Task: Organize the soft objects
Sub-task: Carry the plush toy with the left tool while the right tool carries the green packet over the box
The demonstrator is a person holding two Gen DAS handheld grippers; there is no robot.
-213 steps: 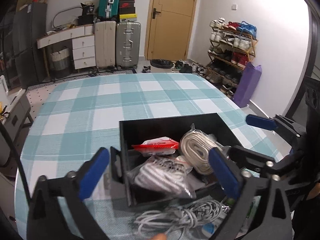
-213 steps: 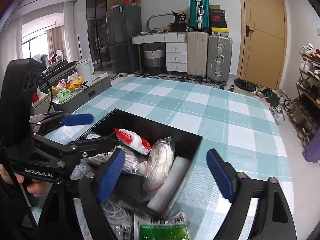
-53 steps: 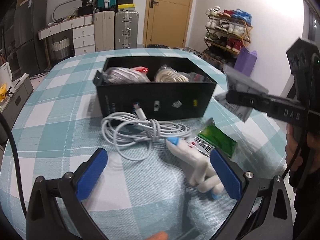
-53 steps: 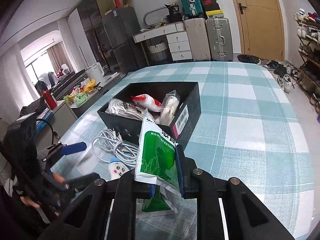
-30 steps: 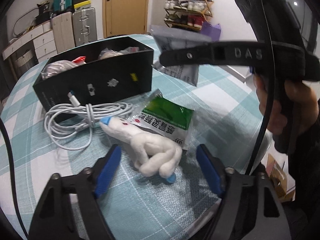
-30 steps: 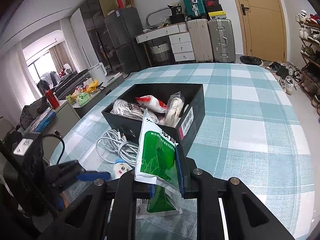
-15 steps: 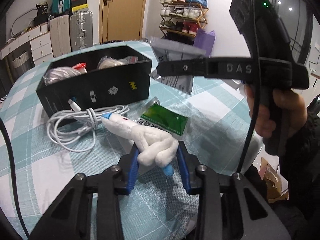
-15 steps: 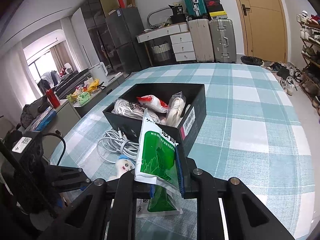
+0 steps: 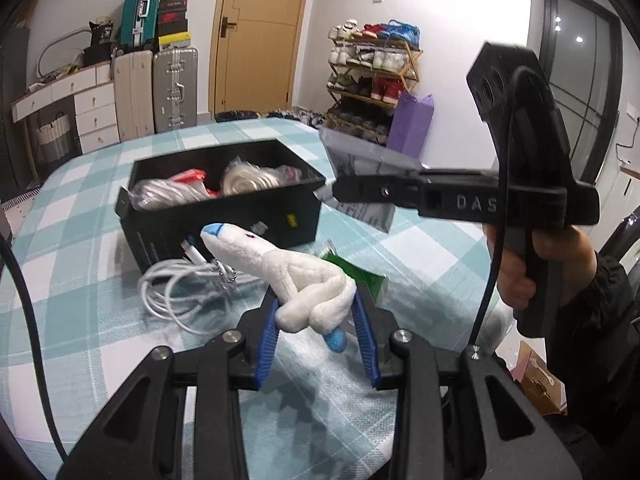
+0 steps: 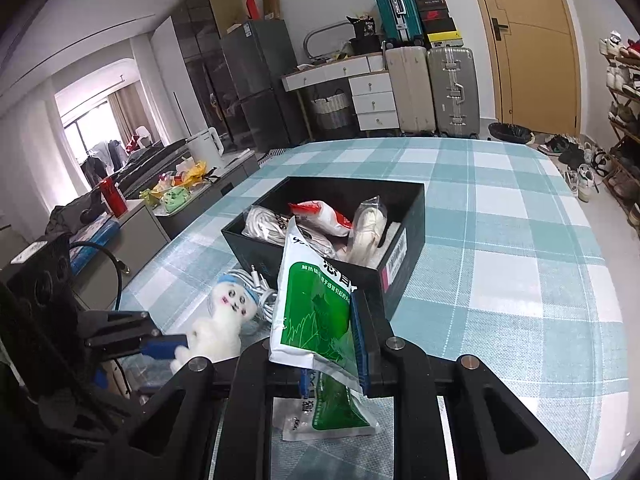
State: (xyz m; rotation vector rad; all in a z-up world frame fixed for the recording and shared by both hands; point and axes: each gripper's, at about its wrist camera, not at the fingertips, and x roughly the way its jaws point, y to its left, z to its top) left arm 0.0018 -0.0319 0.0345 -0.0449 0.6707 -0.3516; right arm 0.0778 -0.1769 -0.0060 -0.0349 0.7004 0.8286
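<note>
My left gripper (image 9: 316, 328) is shut on a white plush toy (image 9: 288, 272) with blue tips and holds it lifted above the table, near side of the black box (image 9: 224, 216). The toy also shows in the right wrist view (image 10: 224, 320). My right gripper (image 10: 332, 344) is shut on a green and white packet (image 10: 316, 316), held up in front of the box (image 10: 400, 248); from the left wrist view the packet (image 9: 360, 176) hangs right of the box. The box holds bagged cords and a red and white pack (image 10: 320, 212).
A coiled white cable (image 9: 180, 284) lies on the checked tablecloth (image 9: 68, 280) in front of the box. A second green packet (image 10: 332, 416) lies on the cloth under my right gripper. Suitcases, drawers and a shoe rack stand beyond the table.
My left gripper has closed on the plush toy and lifted it off the cloth. The right gripper has stayed still with its packet.
</note>
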